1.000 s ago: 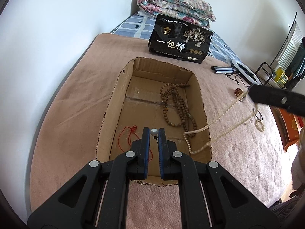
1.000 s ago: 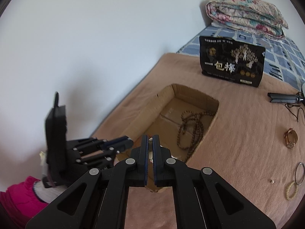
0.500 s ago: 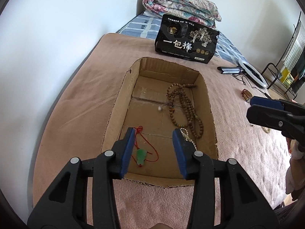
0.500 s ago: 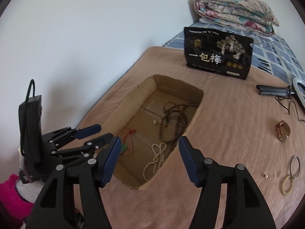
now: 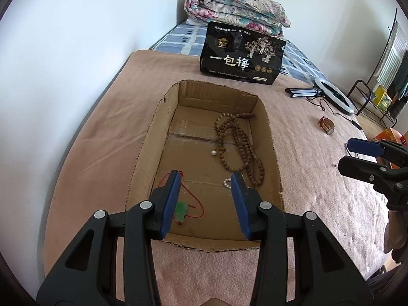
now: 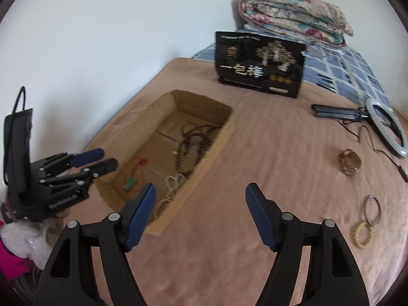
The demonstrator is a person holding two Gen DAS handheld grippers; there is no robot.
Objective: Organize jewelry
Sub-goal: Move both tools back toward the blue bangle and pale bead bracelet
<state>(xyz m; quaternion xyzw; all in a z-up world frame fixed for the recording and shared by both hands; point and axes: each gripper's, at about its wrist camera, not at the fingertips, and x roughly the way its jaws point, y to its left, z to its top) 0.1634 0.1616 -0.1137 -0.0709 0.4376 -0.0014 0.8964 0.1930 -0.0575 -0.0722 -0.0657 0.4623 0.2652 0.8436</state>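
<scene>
A shallow cardboard box (image 5: 150,137) (image 6: 216,142) lies on the pink blanket. In it lie a brown bead necklace (image 5: 244,148) (image 6: 193,140), a white pearl string (image 5: 227,183) (image 6: 170,186), a loose pearl (image 5: 213,153) and a green pendant on red cord (image 5: 181,210) (image 6: 130,182). My left gripper (image 5: 205,178) is open and empty over the box's near end. My right gripper (image 6: 200,191) is open and empty, right of the box. On the blanket lie a watch (image 6: 349,162) (image 5: 327,125), a metal ring (image 6: 372,210) and a bead bracelet (image 6: 363,234).
A black printed bag (image 5: 241,53) (image 6: 260,63) stands behind the box. A folded floral quilt (image 5: 234,10) lies at the back. A ring light with tripod (image 6: 385,125) and its cable lie at the right. A white wall runs along the left.
Both grippers have opened and let go of the pearl string, which now lies in the box. The right gripper has swung right, away from the box.
</scene>
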